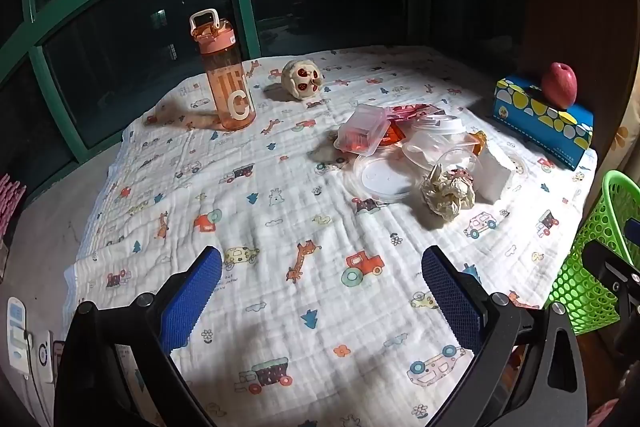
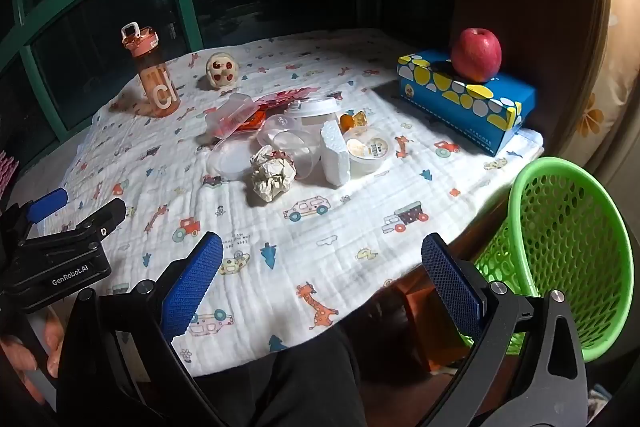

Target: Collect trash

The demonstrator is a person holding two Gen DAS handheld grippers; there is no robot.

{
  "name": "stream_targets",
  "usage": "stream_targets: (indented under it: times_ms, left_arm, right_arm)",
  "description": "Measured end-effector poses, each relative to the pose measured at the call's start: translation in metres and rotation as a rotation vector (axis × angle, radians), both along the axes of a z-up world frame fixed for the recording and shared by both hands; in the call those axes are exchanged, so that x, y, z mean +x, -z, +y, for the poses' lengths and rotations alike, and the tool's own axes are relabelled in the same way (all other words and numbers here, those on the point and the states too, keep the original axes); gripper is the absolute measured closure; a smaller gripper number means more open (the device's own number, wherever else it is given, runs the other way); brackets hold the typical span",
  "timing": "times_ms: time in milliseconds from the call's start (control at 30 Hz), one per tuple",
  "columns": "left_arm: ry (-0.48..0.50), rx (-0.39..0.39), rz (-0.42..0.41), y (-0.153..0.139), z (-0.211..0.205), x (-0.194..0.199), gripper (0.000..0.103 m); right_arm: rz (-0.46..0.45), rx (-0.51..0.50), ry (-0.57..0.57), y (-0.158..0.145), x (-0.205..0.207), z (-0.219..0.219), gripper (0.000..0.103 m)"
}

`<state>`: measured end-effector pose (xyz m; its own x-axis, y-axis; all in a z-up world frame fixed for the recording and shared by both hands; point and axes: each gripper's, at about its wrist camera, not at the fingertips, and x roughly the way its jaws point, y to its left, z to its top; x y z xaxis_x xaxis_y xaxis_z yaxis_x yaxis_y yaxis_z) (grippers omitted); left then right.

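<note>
While both arms hang back from the pile: nothing has been picked up yet, folks.
Left tongs (image 1: 322,301): spread wide and empty, hovering low over the near cloth, aimed up the desk.
Right tongs (image 2: 322,287): also released and empty, poised over the near edge of the desk (image 2: 280,267), just left of the basket.
Trash pile (image 2: 296,143): heaped mid-desk, well beyond both tongs, with everything touching or overlapping.
Crumpled paper ball (image 2: 273,177): nearest piece, light and soft; I'd say it will crush a little, so pinch straight across its middle.
Foam block (image 2: 335,157): upright beside the ball, feather-light but crumbly; take it by its flat faces, gently.
Clear plastic cups and lids (image 1: 436,151): thin, slippery, springy; a rim grip looks safest.
Sealed white tub (image 2: 366,149): stiffer and possibly heavier, just right of the foam.
Green basket (image 2: 560,251): off the desk's right edge, mouth facing in, the likely drop spot.
Not trash, likely: bottle (image 1: 228,83), apple (image 2: 476,55), tissue box (image 2: 468,99).
</note>
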<state>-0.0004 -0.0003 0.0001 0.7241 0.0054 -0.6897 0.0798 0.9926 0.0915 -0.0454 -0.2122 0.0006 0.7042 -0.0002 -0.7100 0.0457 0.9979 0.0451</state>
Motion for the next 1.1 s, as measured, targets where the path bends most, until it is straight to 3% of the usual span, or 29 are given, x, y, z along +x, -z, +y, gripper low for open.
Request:
stream_targets:
  times_ms: [1100]
  left_arm:
    - [-0.013,-0.013,-0.013,-0.005,0.009,0.005,0.006]
  right_arm:
    - [-0.021,-0.001,-0.008,-0.006,0.001,0.0,0.005]
